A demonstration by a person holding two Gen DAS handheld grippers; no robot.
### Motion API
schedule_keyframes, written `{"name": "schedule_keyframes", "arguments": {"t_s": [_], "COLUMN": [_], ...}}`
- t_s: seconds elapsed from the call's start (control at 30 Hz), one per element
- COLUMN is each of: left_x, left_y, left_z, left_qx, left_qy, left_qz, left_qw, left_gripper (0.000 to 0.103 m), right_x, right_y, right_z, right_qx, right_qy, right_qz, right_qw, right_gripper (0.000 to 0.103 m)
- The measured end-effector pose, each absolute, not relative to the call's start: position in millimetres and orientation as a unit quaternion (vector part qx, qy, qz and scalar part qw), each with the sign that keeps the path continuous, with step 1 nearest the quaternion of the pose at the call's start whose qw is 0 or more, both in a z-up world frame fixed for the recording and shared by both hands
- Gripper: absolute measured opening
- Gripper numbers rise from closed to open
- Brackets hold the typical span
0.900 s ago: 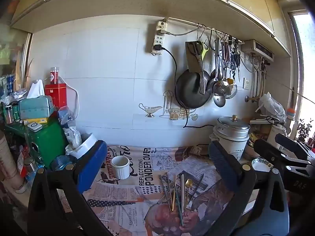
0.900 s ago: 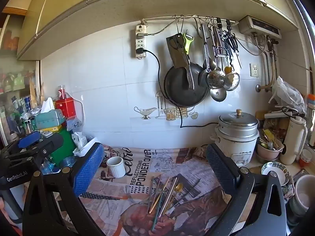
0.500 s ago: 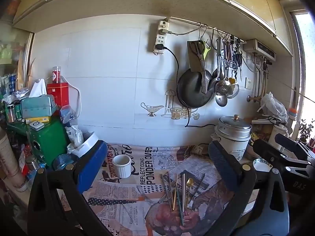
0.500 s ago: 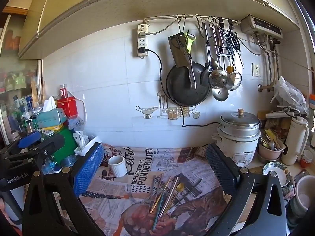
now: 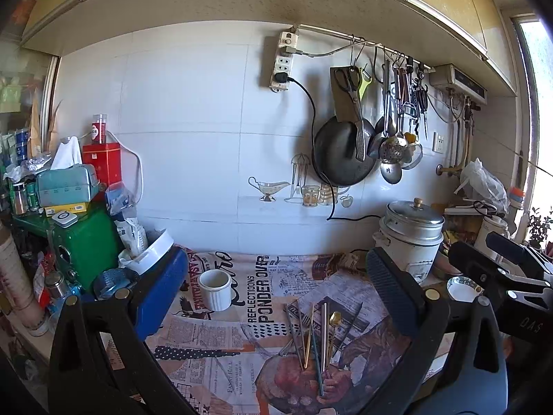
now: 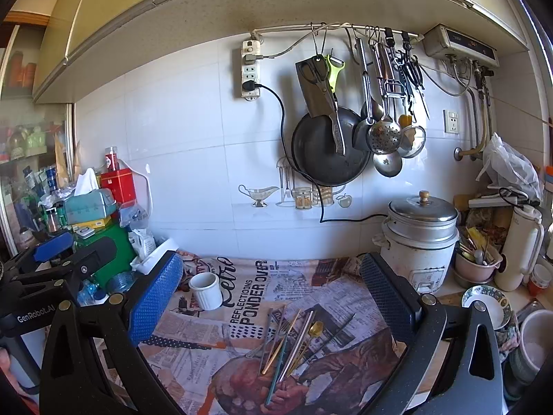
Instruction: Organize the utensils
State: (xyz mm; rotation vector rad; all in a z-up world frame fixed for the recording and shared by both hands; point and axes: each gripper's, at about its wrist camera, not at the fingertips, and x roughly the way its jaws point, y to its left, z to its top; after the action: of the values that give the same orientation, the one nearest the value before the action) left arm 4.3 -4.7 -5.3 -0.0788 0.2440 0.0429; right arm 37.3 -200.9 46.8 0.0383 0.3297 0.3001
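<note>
**Both grippers hanging wide over an untouched pile of utensils**

Going left to right across the counter: clutter is crowding the left edge, with a green box [image 5: 86,238] under a tissue box [image 5: 65,186] and a red tin [image 5: 102,160]. Just inward of it a white cup [image 5: 215,288] is standing upright on the newsprint cloth [image 5: 221,342], toward the back-left part of the cloth. The utensils [image 5: 316,335] are lying in a loose bundle near the cloth's front edge, right of the cup and well apart from it. A rice cooker [image 5: 411,238] is sitting at the back-right corner, and a patterned bowl [image 6: 487,302] is sitting beyond it toward the right edge.

The left gripper [image 5: 276,297] is hanging with its jaws spread fully, gripping nothing; the right gripper [image 6: 273,301] is doing the same. Each is tilting slightly down toward the cloth, and neither is touching anything.

The relation that matters: the bundle is lying ahead of and below both grippers, inside the gap between each pair of jaws. Its long axis is running roughly front to back, away from the cameras, fanning a little toward the right at the far ends in the right wrist view. So the jaws are standing across the handles, which looks suited to pinching one from the sides. In the left view the pile is sitting right of centre; in the right view it is nearly centred, so the right hand is probably the better placed. The cup seems the likely holder, nearer the left hand.
</note>
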Motion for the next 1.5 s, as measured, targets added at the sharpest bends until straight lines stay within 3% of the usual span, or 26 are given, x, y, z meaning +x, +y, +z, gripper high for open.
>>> {"name": "schedule_keyframes", "arguments": {"t_s": [1.5], "left_x": [8.2], "left_y": [-7.2], "left_z": [-1.7], "left_qx": [-0.033], "left_qy": [0.120], "left_qz": [0.022], "left_qw": [0.992], "left_gripper": [0.103], "right_x": [38.2], "right_y": [-204.8], "right_z": [45.4], "right_qx": [0.019], "right_qy": [0.164], "right_qz": [0.145], "right_qw": [0.975], "right_gripper": [0.103]}}
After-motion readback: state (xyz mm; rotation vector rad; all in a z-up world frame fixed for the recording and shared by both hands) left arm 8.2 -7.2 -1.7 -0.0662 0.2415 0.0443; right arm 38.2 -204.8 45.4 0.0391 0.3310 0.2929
